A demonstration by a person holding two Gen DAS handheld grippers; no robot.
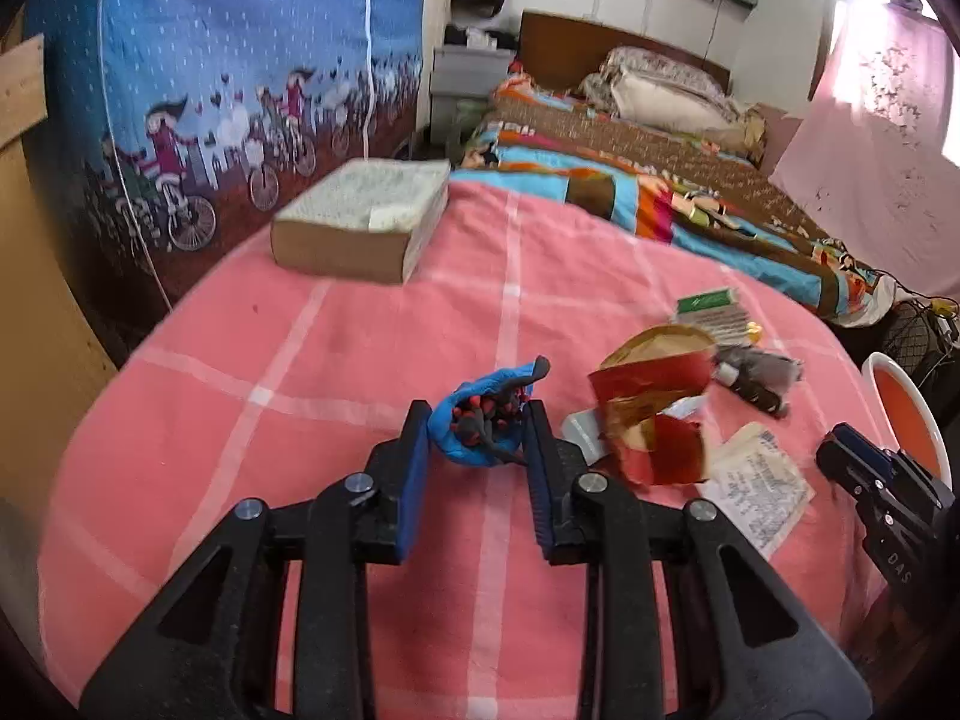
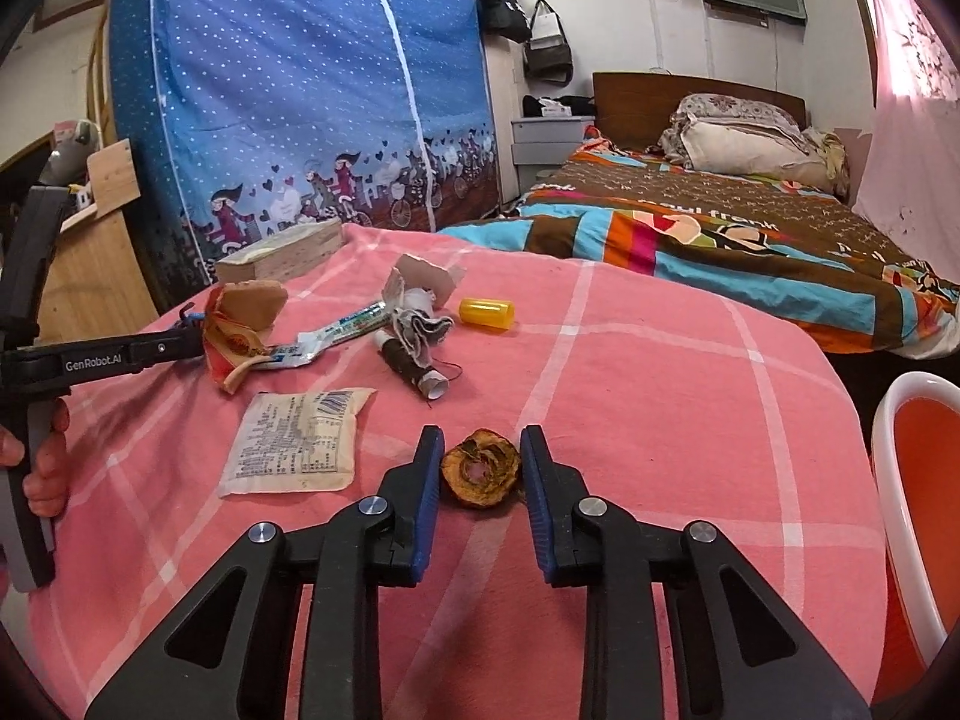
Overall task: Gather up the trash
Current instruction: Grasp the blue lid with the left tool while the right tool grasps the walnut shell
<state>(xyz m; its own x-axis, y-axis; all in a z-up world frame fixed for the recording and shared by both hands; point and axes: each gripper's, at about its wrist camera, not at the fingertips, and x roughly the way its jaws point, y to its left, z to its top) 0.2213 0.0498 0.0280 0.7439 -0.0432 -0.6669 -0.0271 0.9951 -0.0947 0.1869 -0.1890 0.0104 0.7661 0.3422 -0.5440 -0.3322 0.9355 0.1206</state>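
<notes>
While the left gripper (image 1: 477, 429) jaws pinch a crumpled blue wrapper (image 1: 480, 420), right gripper (image 2: 480, 468) jaws loosely bracket a dried rind (image 2: 480, 474).

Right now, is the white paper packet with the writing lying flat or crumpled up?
Flat. The white packet lies spread out on the pink cloth, printed side up, with only light creases.

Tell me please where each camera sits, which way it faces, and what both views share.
Left wrist: on the left gripper, facing along its fingers to a blue crumpled wrapper between them; the right gripper shows at the edge.
Right wrist: on the right gripper, facing a brown fruit peel between its fingers; the left gripper and the person's hand show.
Shared: the pink checked cloth, printed sachet, book and bed.
</notes>
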